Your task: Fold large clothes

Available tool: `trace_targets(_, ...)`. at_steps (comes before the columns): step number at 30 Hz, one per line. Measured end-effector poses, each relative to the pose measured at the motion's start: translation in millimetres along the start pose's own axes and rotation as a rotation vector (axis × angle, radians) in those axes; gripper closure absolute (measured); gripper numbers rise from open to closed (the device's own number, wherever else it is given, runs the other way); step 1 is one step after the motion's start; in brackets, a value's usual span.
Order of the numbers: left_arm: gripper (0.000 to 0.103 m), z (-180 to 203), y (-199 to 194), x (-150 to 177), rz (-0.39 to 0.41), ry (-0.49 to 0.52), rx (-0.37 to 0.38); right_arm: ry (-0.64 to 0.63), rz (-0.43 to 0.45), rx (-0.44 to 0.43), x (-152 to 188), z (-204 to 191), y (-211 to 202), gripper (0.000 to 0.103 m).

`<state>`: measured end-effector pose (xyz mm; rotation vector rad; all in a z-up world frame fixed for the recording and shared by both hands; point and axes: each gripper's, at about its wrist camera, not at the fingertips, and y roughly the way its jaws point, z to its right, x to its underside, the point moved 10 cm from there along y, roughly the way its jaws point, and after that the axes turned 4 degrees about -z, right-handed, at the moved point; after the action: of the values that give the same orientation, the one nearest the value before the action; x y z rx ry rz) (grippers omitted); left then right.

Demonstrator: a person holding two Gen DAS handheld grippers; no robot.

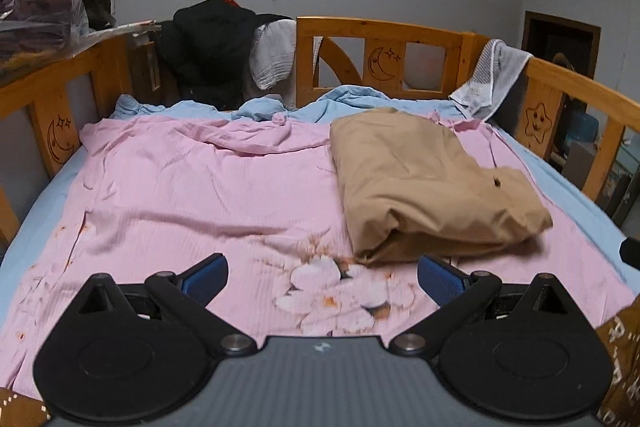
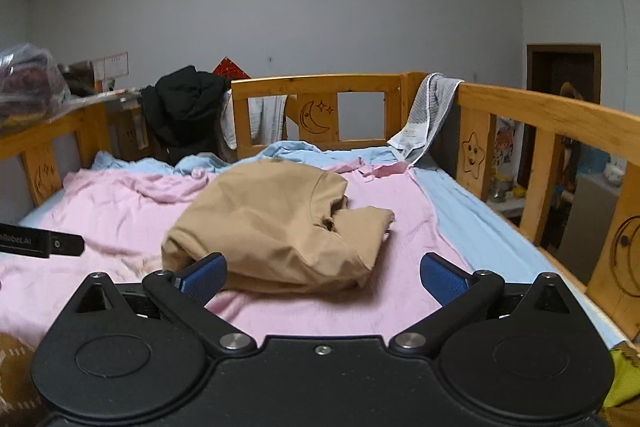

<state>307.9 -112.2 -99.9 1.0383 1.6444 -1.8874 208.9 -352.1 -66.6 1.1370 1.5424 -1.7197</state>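
A tan garment (image 1: 432, 183) lies folded into a thick bundle on the pink sheet (image 1: 180, 187), right of centre in the left wrist view. It also shows in the right wrist view (image 2: 276, 223), straight ahead. My left gripper (image 1: 322, 277) is open and empty, held above the sheet near the bundle's front left corner. My right gripper (image 2: 322, 277) is open and empty, just in front of the bundle's near edge. The left gripper's body shows at the left edge of the right wrist view (image 2: 40, 245).
A wooden bed rail (image 1: 380, 55) runs around the bed's far end and both sides. A black jacket (image 1: 208, 43) and a white cloth (image 1: 272, 59) hang at the far end, a grey towel (image 1: 492, 79) on the right rail. A crumpled blue sheet (image 1: 348, 99) lies beyond the pink one.
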Motion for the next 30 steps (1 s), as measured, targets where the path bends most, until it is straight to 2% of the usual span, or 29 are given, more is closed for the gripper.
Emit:
trace_targets(10,0.001,-1.6,-6.2,22.8,0.033,0.051,-0.029,-0.002,-0.025,0.065,37.1,6.8,-10.6,0.001)
trace_targets(15,0.001,-2.0,-3.8,36.2,0.007,0.063,-0.032,-0.009,-0.024,0.099,48.9,8.1,-15.4,0.001)
trace_targets(21,0.001,-1.6,-1.5,53.2,-0.032,0.068,-0.028,0.01,-0.055,0.094,59.6,6.5,-14.6,0.001)
trace_targets(30,0.001,-2.9,-1.6,54.8,-0.037,0.067,-0.03,0.016,-0.073,0.081,63.0,4.5,-9.6,0.001)
